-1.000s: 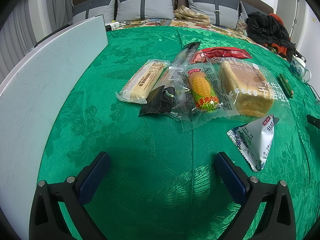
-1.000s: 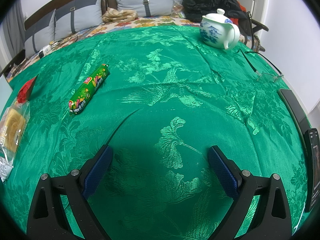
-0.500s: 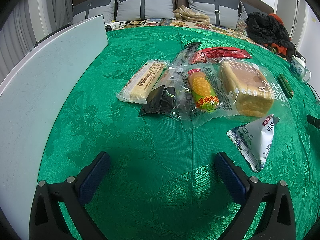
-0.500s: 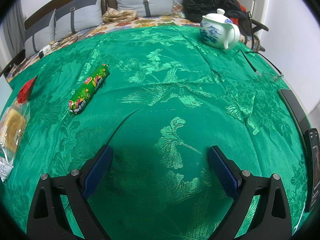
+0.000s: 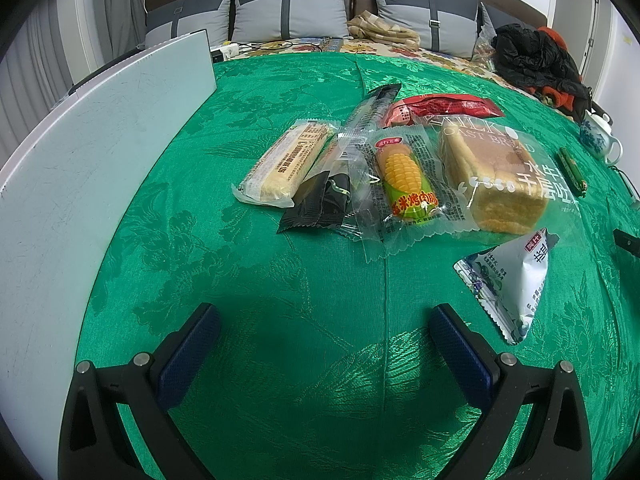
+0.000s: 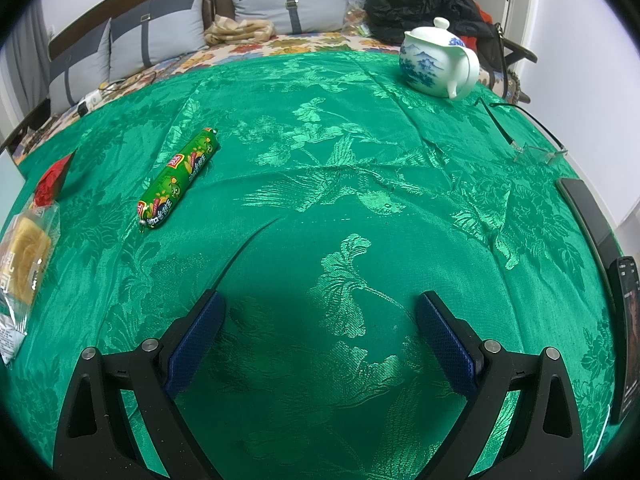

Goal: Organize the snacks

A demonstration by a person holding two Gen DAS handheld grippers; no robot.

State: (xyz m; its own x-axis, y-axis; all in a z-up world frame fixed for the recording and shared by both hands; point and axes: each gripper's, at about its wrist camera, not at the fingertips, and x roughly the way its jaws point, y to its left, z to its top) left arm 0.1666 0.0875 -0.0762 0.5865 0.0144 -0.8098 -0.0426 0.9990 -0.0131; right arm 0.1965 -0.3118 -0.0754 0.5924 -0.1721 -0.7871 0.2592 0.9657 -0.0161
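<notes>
Left gripper (image 5: 322, 326): jaws apart, empty, low over bare cloth (image 5: 280, 92), short of the snacks; likely poised to pick one.
Right gripper (image 6: 318, 312): jaws apart, empty, over bare cloth, well clear of everything.
Pile: cake bar (image 5: 286, 160), black pack (image 5: 318, 204), corn sausage pack (image 5: 406, 182) and bread (image 5: 494, 172) overlapping at cloth centre, red pack (image 5: 444, 106) behind; seemingly gathered already.
Strays: white pouch (image 5: 510, 276) just beside the pile, nearest the left gripper; green sausage (image 6: 180, 178) alone, well apart, left of the right gripper.
Board (image 5: 80, 168): upright along the left edge, purpose unclear.
Teapot (image 6: 438, 60): far corner, out of the way.
</notes>
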